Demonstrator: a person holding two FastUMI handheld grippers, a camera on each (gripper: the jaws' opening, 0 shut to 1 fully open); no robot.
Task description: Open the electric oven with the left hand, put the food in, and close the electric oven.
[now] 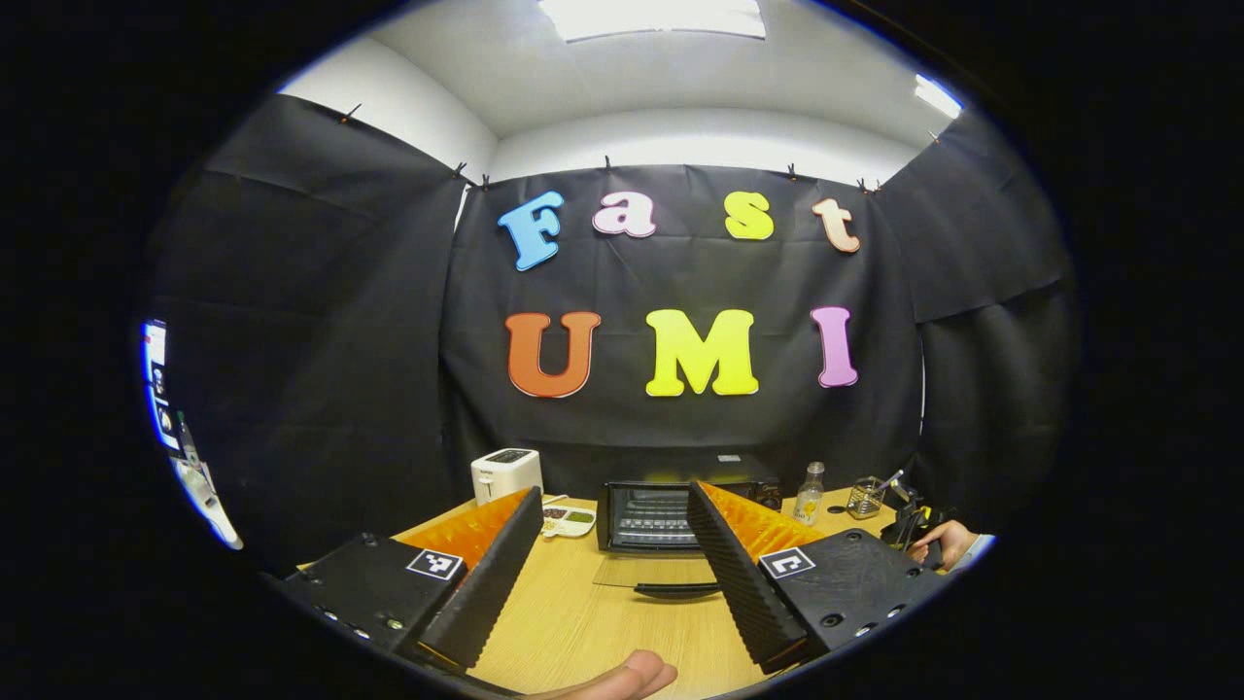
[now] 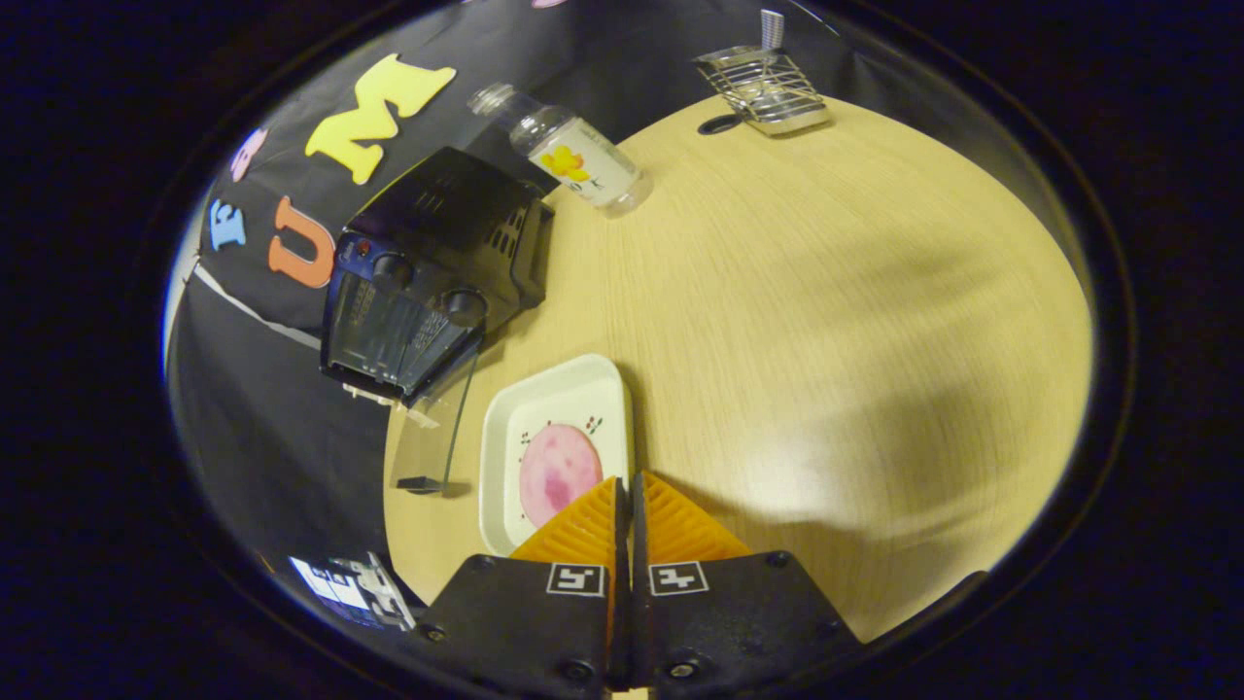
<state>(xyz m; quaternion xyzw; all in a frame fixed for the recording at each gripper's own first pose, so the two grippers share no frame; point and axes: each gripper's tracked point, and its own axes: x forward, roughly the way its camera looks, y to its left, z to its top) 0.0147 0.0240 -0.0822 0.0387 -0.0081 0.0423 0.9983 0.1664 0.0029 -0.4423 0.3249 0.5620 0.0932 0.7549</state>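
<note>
1. Left gripper view:
   - Trouble could start at the oven door [image 1: 653,572]. It lies flat on the desk [image 1: 583,622], right in front of the electric oven [image 1: 653,515]. If your left gripper [image 1: 612,574] drops low, I think it could bump the glass or the dark handle at its front edge.
   - Your left gripper is spread wide and holds nothing. It hangs above the desk, pointing at the oven, well back from it.
   - The oven is a black box near the back of the desk. Its door is already down, and you can see the wire rack inside.
   - A white toaster [image 1: 506,473] stands to the left of the oven. A small bottle [image 1: 809,494] and a wire basket [image 1: 863,497] stand to its right. A hand [image 1: 941,541] shows at the far right edge.

2. Right gripper view:
   - Your right gripper [image 2: 627,501] is pressed together and pinches nothing. It sits just over the near edge of the white plate [image 2: 559,457]. It has to open before it can take the food, or I think it will only push the food or the plate along.
   - The food [image 2: 556,472] is a round, flat pink slice with darker pink spots. It lies on the plate, just ahead of the gripper tips. It looks thin and soft, so it may bend or slip when you lift it.
   - The plate sits on the desk just beside the open door. Carry the food up and over the glass edge, not into it.
   - The food is not in the oven yet, so the door must stay down for now.
</note>
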